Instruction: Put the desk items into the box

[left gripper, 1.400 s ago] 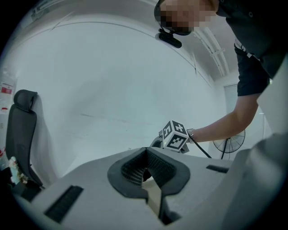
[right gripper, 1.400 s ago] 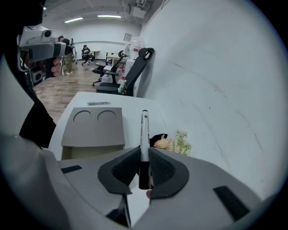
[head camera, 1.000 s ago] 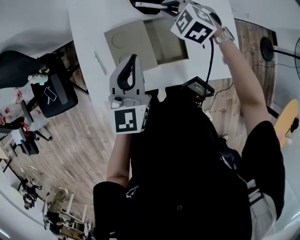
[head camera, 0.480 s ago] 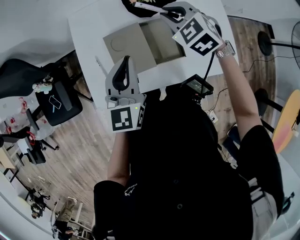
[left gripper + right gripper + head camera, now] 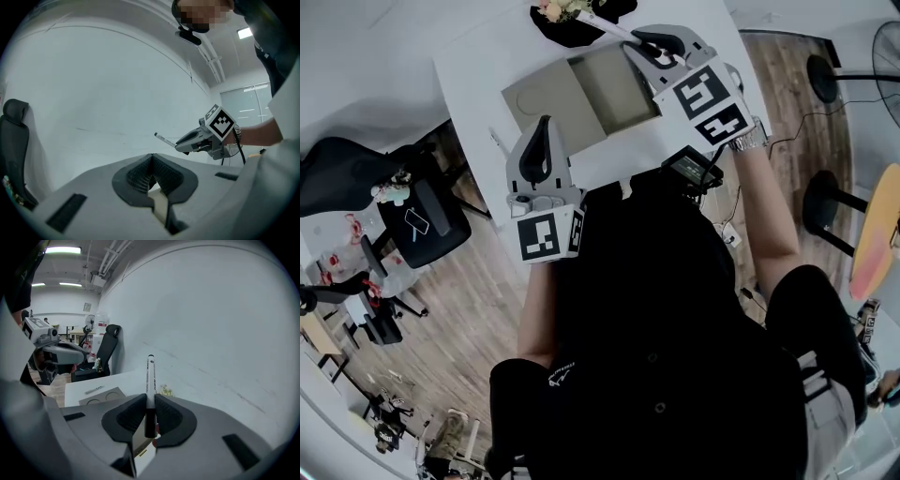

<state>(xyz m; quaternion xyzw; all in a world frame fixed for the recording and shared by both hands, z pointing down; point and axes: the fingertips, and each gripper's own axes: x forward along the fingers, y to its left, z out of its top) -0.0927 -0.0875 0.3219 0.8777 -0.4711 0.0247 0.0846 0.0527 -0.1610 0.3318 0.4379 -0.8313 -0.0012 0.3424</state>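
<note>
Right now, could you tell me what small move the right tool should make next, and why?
Probably draw the right tool back over the open box before letting go. Its jaws are clamped on the marker, and in the head view it hangs at the box's far edge, with the marker pointing away past the rim.

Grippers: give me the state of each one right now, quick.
Left gripper: closed, nothing between its jaws.
Right gripper: closed on a white marker.
</note>
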